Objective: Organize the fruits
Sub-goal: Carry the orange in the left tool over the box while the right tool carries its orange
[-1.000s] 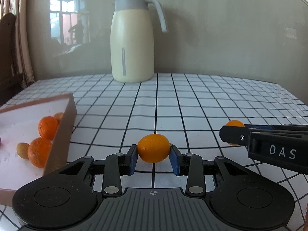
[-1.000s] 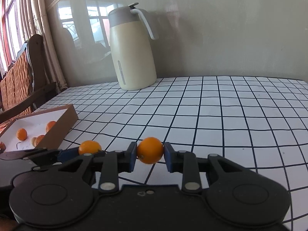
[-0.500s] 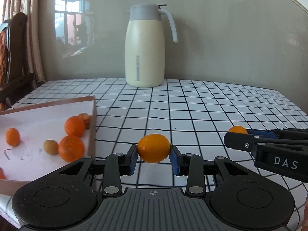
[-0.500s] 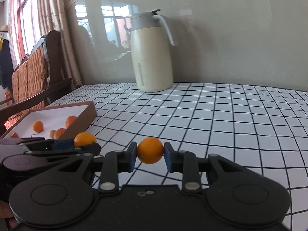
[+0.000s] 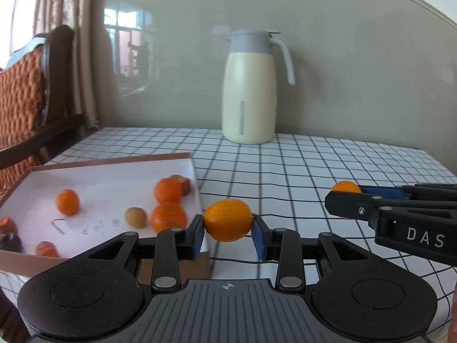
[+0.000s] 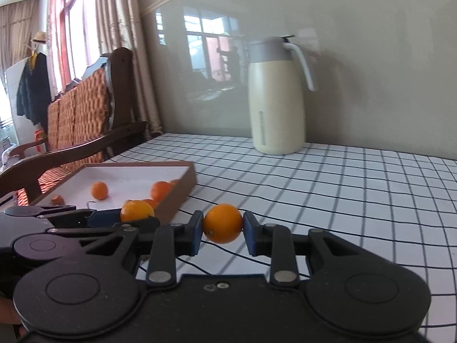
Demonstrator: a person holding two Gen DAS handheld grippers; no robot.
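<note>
My left gripper [image 5: 228, 228] is shut on a small orange [image 5: 228, 220], held above the table just right of the brown box's [image 5: 142, 157] near corner. My right gripper [image 6: 223, 228] is shut on another small orange [image 6: 222, 227], held over the checked cloth to the right of the box [image 6: 182, 184]. The box has a white floor and holds several small oranges [image 5: 168, 190] and a pale brownish fruit [image 5: 135, 217]. The right gripper also shows in the left wrist view [image 5: 342, 197], and the left gripper in the right wrist view [image 6: 137, 217].
A cream thermos jug [image 5: 250, 97] with a grey lid stands at the back of the table by the wall. A wooden bench with an orange cushion [image 6: 77, 105] stands left of the table. The checked tablecloth [image 5: 314, 165] covers the table.
Both grippers have risen and swung left with their oranges. The box has come further into view, and the jug has shifted right in both views.
</note>
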